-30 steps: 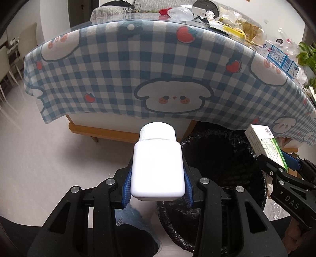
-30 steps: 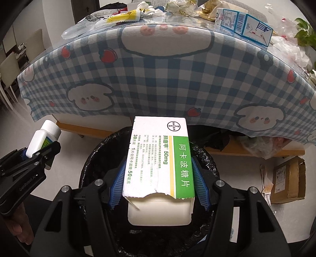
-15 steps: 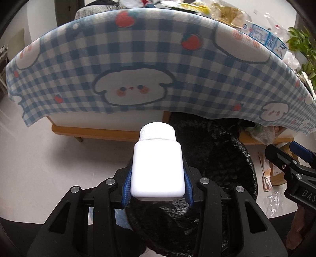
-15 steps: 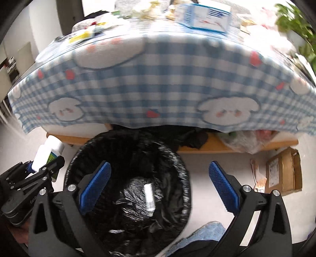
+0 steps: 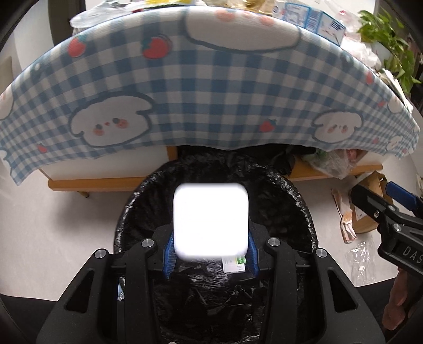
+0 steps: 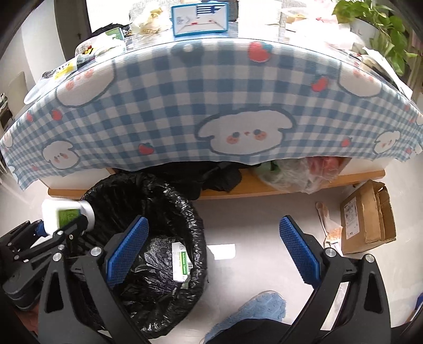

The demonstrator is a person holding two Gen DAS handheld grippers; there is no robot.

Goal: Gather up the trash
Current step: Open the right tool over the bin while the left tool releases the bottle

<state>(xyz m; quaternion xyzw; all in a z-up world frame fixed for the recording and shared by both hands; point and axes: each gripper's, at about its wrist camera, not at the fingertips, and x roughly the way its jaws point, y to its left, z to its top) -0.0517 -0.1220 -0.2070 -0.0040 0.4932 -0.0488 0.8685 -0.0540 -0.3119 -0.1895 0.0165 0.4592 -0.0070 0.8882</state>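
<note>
My left gripper [image 5: 210, 251] is shut on a white plastic bottle [image 5: 210, 221], tipped forward over the black-lined trash bin [image 5: 296, 201]. The right wrist view shows the bottle [image 6: 67, 215] with a green label at the bin's [image 6: 190, 211] left rim. My right gripper [image 6: 211, 254] is open and empty, beside the bin's right side over the floor. A white and green medicine box [image 6: 181, 262] lies inside the bin; it also shows in the left wrist view [image 5: 234, 263].
A table with a blue checked cloth [image 6: 211, 105] stands behind the bin, with litter on top [image 6: 199, 17]. Bags [image 6: 298, 174] lie under it. A cardboard box [image 6: 367, 214] and wrappers [image 6: 327, 219] lie on the floor at right.
My right gripper opened and the medicine box dropped into the bin; the gripper then shifted right. My left gripper moved over the bin and tipped the bottle forward.
</note>
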